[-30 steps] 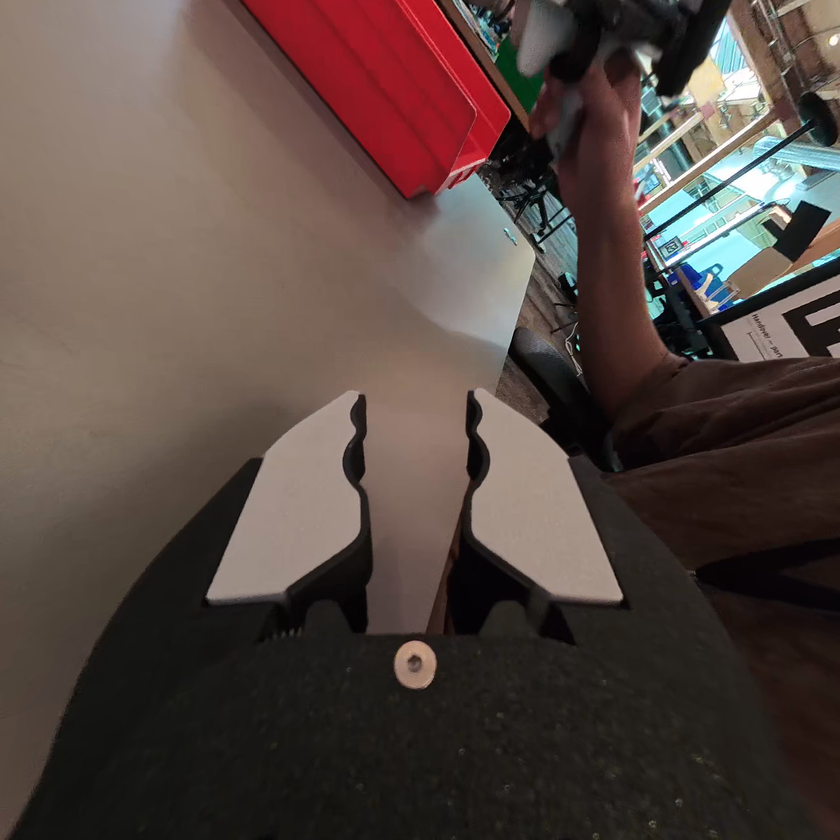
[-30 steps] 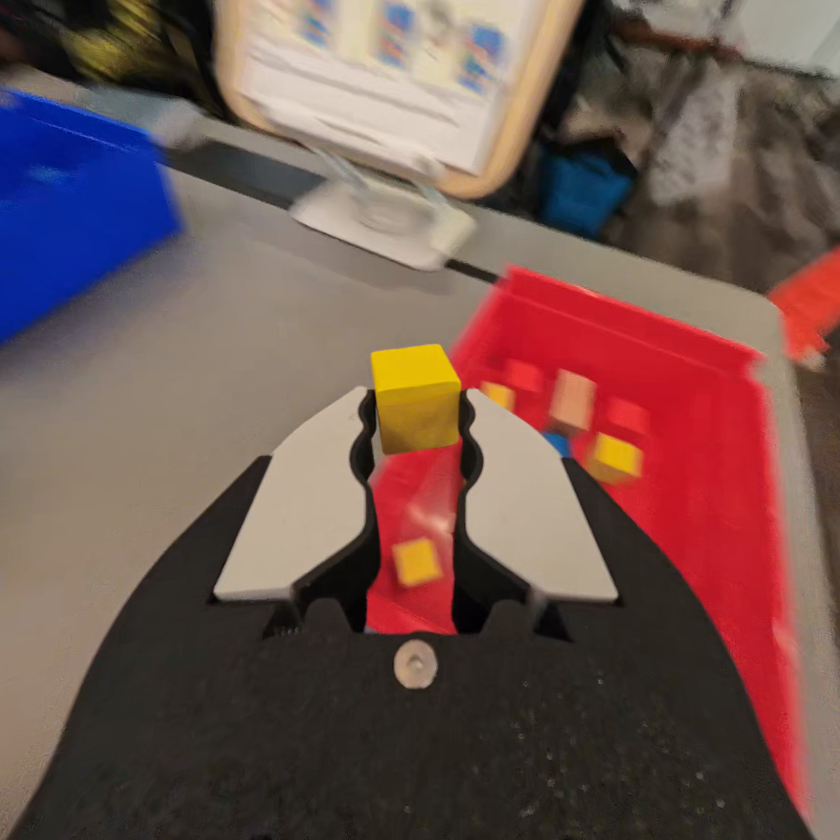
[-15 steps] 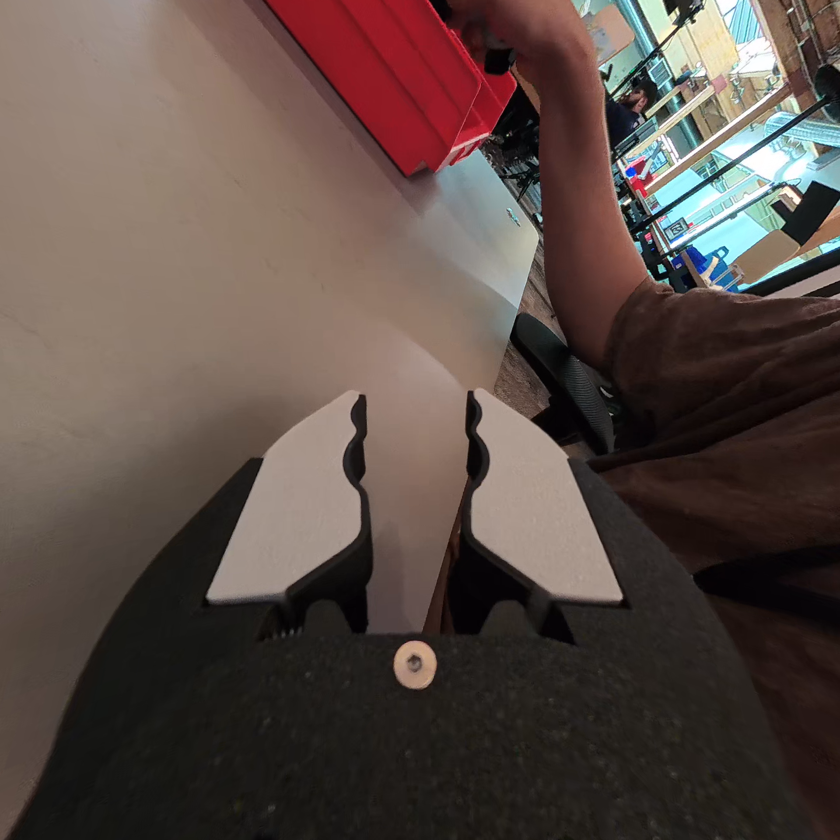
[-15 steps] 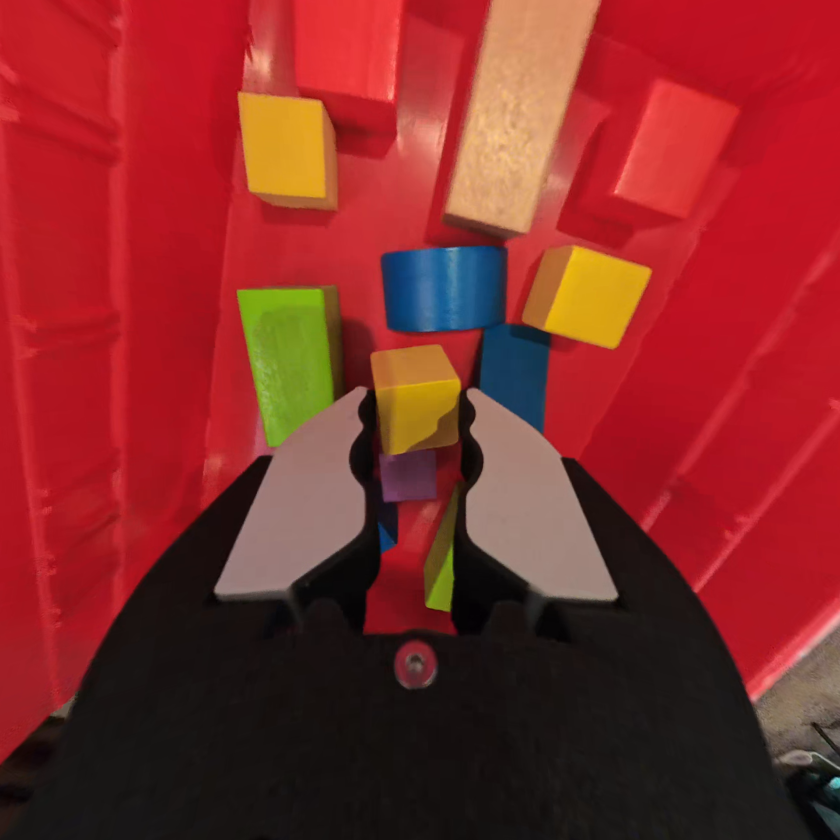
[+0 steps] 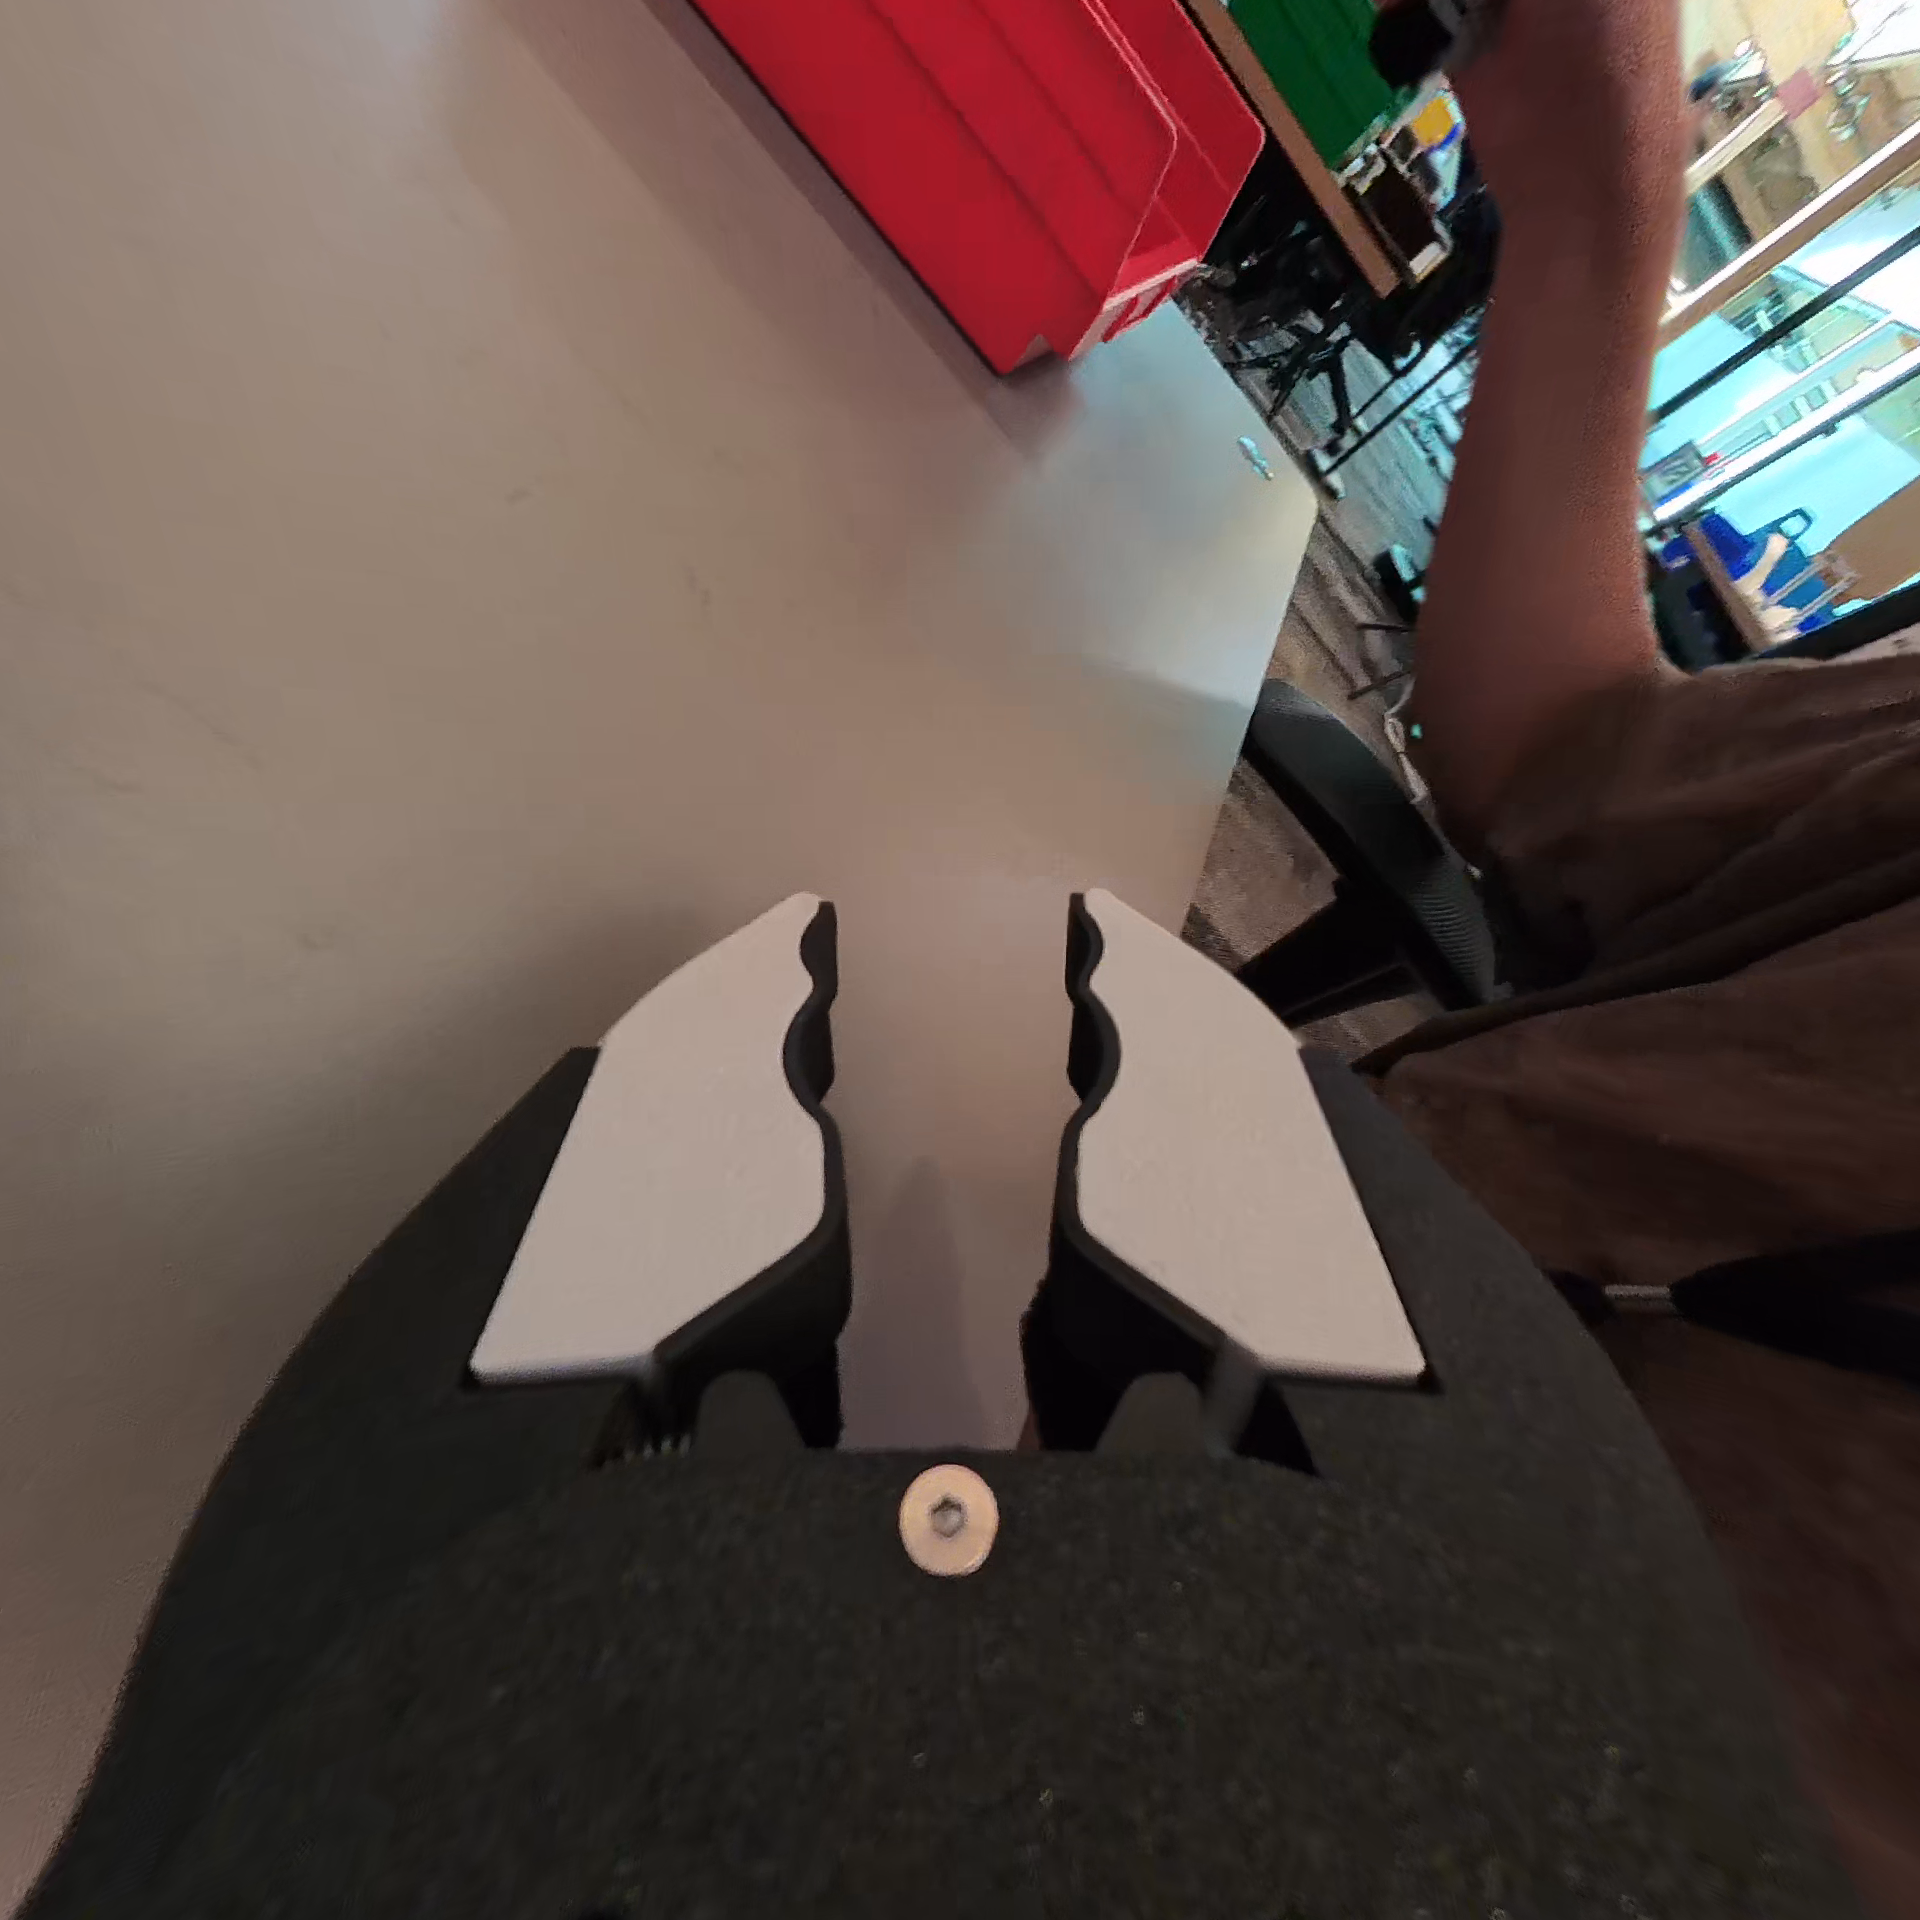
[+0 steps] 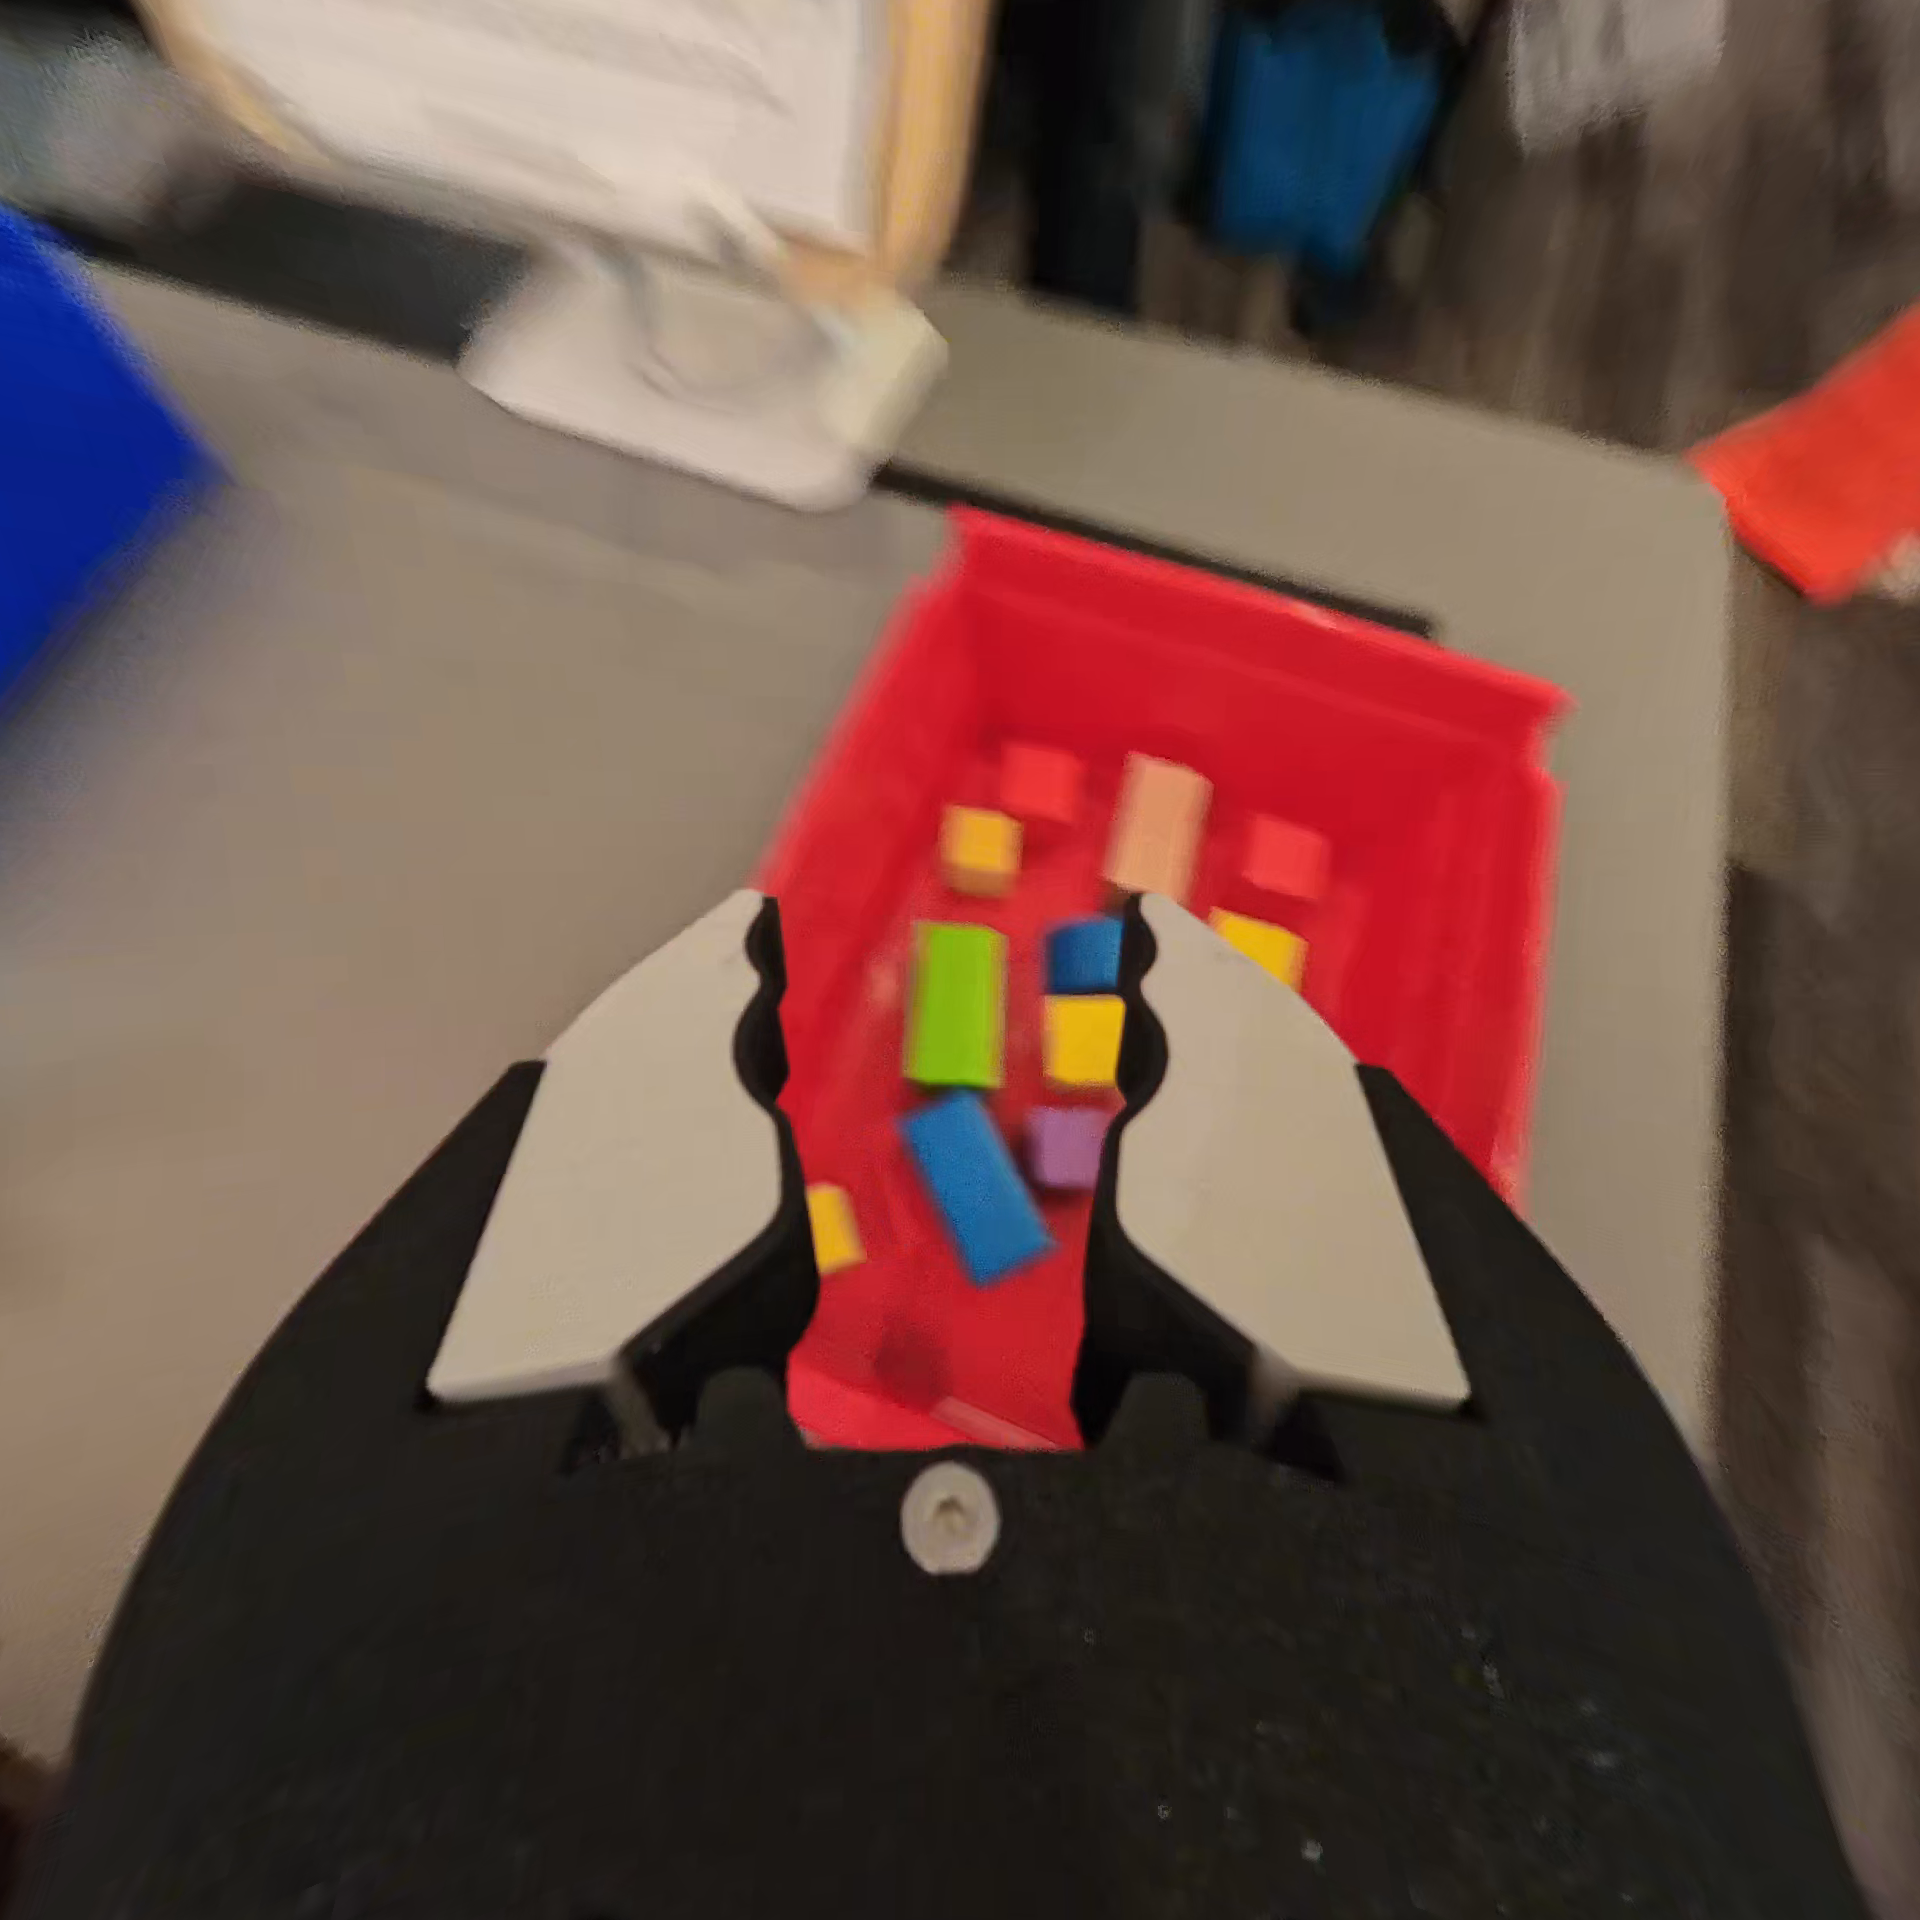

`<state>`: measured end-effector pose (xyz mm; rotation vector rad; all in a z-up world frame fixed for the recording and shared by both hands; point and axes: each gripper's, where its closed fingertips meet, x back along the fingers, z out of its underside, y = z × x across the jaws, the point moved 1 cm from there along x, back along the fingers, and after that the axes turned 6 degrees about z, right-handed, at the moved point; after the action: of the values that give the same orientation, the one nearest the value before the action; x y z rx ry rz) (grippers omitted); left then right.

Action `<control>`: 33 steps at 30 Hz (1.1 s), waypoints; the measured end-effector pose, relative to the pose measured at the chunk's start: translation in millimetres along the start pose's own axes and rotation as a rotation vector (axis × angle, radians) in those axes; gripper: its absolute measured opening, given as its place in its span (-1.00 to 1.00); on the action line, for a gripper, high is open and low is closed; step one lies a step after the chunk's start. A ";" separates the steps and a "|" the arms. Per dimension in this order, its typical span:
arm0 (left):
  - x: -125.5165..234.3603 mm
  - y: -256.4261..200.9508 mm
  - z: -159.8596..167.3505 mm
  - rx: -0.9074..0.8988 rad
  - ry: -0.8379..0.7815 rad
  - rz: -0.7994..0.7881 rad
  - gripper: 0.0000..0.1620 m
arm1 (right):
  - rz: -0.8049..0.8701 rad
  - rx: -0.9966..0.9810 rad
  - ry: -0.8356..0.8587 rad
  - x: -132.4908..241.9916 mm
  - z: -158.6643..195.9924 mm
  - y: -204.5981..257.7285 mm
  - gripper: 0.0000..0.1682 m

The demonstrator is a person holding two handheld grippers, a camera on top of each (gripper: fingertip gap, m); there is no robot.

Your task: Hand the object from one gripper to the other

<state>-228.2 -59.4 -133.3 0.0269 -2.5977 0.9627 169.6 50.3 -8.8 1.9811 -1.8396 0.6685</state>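
Right gripper (image 6: pixel 951 914) agape above red bin (image 6: pixel 1455 665)

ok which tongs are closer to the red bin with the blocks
Right. The right tongs hang open directly above the red bin. The left tongs sit open low over the table, well short of the bin.

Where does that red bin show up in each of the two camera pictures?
Left wrist view: the red bin sits at the top centre, seen from outside along its side wall, far beyond the open left hand-held gripper.
Right wrist view: the bin fills the middle, seen from above with coloured blocks inside, partly behind the open right hand-held gripper.
Shared landmark: the grey table under the bin.
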 end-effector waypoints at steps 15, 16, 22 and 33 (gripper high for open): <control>14.1 -1.3 -30.3 -0.460 0.018 -0.264 -0.14 | -0.606 -0.014 -0.464 69.1 89.8 218.3 -0.36; 24.5 2.0 -35.0 -0.481 0.054 -0.313 -0.04 | -0.600 0.002 -0.450 69.2 92.0 221.1 -0.36; 126.0 43.0 -76.6 -0.630 0.479 -0.625 -0.17 | -0.610 0.117 -0.402 64.8 103.9 240.6 -0.37; 222.9 214.6 -97.7 -0.301 1.435 -0.772 0.00 | -0.643 0.173 -0.327 54.1 109.8 247.0 -0.36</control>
<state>-434.1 191.1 -122.1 0.1699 -1.1611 0.1070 -62.6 -78.1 -83.5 2.7263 -1.1816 0.3220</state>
